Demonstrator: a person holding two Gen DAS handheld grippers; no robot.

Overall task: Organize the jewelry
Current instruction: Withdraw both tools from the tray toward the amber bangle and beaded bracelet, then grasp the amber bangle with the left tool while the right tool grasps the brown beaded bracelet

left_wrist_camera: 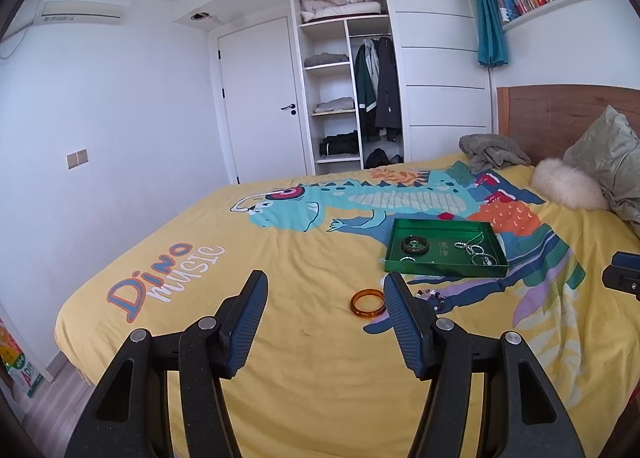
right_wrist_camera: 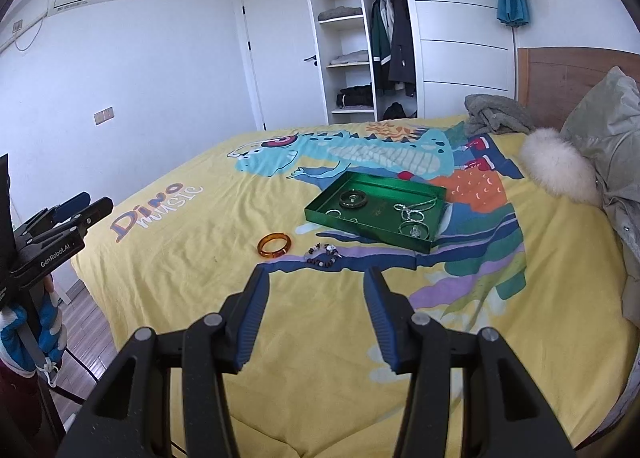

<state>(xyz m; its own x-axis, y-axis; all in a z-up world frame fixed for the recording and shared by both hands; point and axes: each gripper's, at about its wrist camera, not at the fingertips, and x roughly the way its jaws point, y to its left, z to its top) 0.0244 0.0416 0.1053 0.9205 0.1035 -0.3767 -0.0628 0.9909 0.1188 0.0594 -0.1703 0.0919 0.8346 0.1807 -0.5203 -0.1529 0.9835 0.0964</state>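
Note:
A green tray [left_wrist_camera: 440, 268] [right_wrist_camera: 360, 233] lies on the yellow dinosaur bedspread and holds a dark green bangle [left_wrist_camera: 416, 245] [right_wrist_camera: 353, 199], small rings and a silver chain [left_wrist_camera: 478, 248] [right_wrist_camera: 414, 209]. An amber bangle [left_wrist_camera: 368, 302] [right_wrist_camera: 274, 245] and a beaded bracelet [left_wrist_camera: 434, 295] [right_wrist_camera: 324, 254] lie on the bedspread in front of the tray. My left gripper [left_wrist_camera: 326, 278] is open and empty, above the bed just short of the amber bangle. My right gripper [right_wrist_camera: 316, 274] is open and empty, just short of the beaded bracelet.
A grey garment [left_wrist_camera: 494, 151] [right_wrist_camera: 496, 113], a white fluffy cushion [left_wrist_camera: 568, 185] [right_wrist_camera: 558, 167] and a pale jacket [right_wrist_camera: 612, 129] lie by the wooden headboard. An open wardrobe [left_wrist_camera: 348, 89] and a door [left_wrist_camera: 260, 97] stand beyond the bed. The left gripper shows at the left edge of the right wrist view [right_wrist_camera: 52, 230].

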